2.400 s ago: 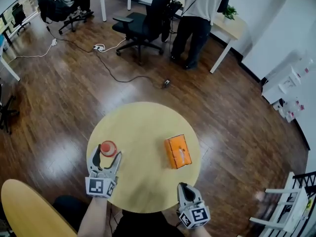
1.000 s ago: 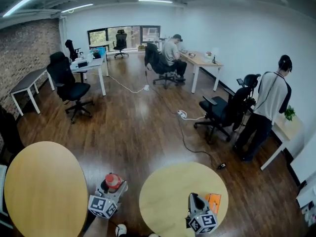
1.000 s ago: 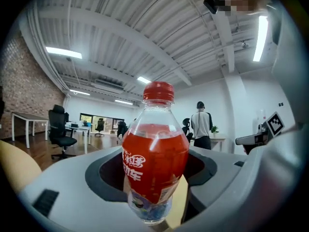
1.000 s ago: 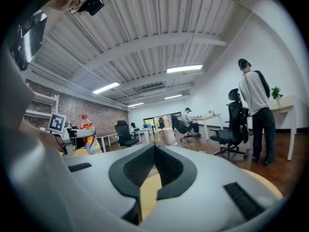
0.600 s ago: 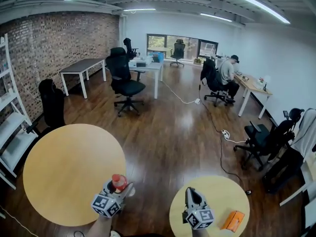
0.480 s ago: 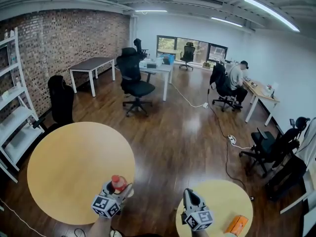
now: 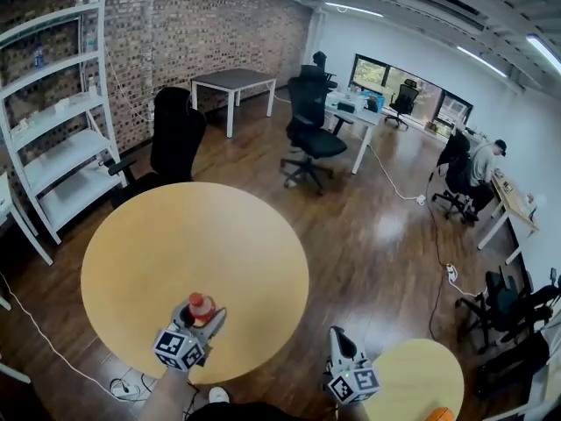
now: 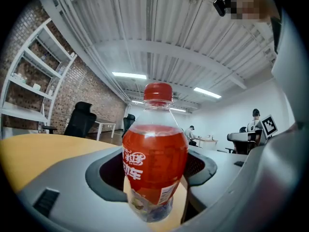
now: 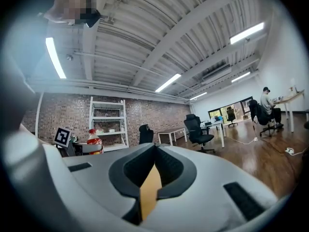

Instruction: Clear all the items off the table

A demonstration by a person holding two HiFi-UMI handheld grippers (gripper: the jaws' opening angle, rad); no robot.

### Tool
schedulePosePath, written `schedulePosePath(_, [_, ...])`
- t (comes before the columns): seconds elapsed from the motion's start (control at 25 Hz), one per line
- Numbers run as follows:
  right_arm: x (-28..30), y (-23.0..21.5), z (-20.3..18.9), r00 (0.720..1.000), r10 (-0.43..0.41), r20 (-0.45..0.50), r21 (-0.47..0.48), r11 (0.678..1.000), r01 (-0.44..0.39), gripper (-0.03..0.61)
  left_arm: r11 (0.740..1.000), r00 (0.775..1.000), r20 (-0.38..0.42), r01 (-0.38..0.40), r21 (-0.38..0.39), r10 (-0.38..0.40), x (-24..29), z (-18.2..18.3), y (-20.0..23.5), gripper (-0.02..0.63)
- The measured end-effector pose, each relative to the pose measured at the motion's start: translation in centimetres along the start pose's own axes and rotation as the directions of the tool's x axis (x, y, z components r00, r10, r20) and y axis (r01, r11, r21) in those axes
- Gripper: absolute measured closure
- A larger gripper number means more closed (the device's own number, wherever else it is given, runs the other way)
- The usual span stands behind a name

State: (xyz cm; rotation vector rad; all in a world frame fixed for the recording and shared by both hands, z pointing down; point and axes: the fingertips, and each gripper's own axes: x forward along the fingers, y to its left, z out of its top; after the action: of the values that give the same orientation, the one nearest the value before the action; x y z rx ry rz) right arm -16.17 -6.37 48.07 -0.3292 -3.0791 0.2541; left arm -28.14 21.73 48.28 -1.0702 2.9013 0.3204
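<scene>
One item looks dealt with so far. My left gripper (image 7: 202, 314) is clamped on the red bottle (image 7: 201, 304), with the jaws wide around its body and the cap up. The bottle hangs over the near edge of the big round desk (image 7: 175, 235), but I can't tell whether its base touches the top. My right gripper (image 7: 337, 336) is clenched on nothing. In the right gripper view only a strip of yellow desk top shows below its touching tips.

I'd put the job at roughly halfway. The bottle needs setting down and letting go. On the small round desk (image 7: 412, 377) at my lower right, an orange thing (image 7: 438, 414) shows only as a sliver at the bottom edge. I take it for the item left to fetch, though it is too cut off to name.

The big desk is bare pale wood, smooth and level, with plenty of room for the bottle. Around it lies a dark, glossy wooden floor (image 7: 368, 235) with cables (image 7: 434, 235) trailing across it on the right. A brick wall (image 7: 202, 24) runs behind, with a white shelf rack (image 7: 61, 121) against it on the left. Black office chairs (image 7: 311, 130) stand by long desks, and a person (image 7: 480, 165) sits far off on the right.
</scene>
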Motion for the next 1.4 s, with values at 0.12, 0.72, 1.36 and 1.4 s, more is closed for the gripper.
schedulePosePath(0.12, [4.0,2.7,-1.7,0.999,0.043,-0.018,0.01,0.999,-0.043,0.574,0.999,0.999,0.0,-0.053,0.006,0.053,-2.3,0.0,4.6,0.307])
schedulePosePath(0.72, [17.5,14.2,-12.6,0.902,0.325,-0.286,0.055,0.945,-0.323,0.574,0.862,0.854,-0.118,-0.507,0.028,0.506,-16.2,-4.7,24.5,0.305])
schedulePosePath(1.36, [22.4,13.9,-15.5,0.855,0.372,-0.361,0.178,0.927,-0.329,0.574,0.745,0.748,-0.038,-0.653,0.135,0.662,-15.3,-5.8,25.5,0.295])
schedulePosePath(1.4, [22.5,14.3,-15.5,0.848,0.384,-0.365,0.171,0.923,-0.345,0.574,0.745,0.747,-0.045,-0.654,0.129,0.664,-15.2,-5.8,25.6,0.29])
